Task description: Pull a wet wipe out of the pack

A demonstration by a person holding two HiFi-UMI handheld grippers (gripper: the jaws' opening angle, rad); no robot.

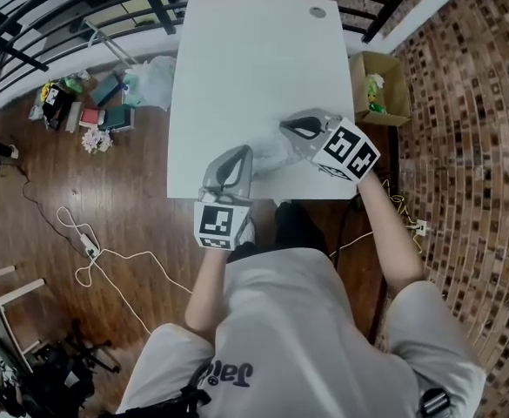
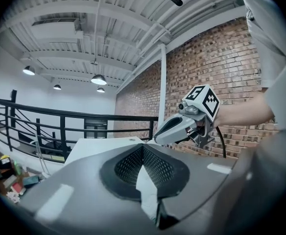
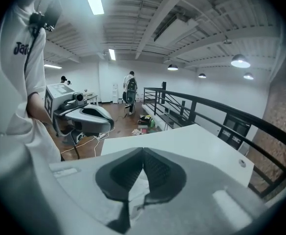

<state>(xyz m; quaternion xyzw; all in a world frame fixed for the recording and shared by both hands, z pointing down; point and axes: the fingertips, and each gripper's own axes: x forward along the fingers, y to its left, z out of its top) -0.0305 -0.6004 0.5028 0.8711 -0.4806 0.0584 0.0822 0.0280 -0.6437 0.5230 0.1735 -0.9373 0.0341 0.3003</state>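
Note:
Both grippers hover over the near edge of the white table (image 1: 263, 59). My left gripper (image 1: 244, 151) is shut on a white fold of the wipe pack (image 2: 147, 190), which shows between its dark pads (image 2: 128, 168). My right gripper (image 1: 285, 125) is shut on a thin white wet wipe (image 3: 134, 187), held higher than the left gripper. Pale crumpled material (image 1: 271, 157) stretches between the two grippers. From the left gripper view the right gripper (image 2: 158, 137) is close ahead. The right gripper view shows the left gripper (image 3: 108, 126) at its left. Where pack ends and wipe begins is unclear.
A cardboard box (image 1: 380, 85) with a green item stands right of the table. Books and bags (image 1: 97, 103) lie on the wooden floor at the left, and a white cable (image 1: 89, 251) runs there. A black railing (image 1: 63, 7) lines the far side. A person stands far off (image 3: 129, 94).

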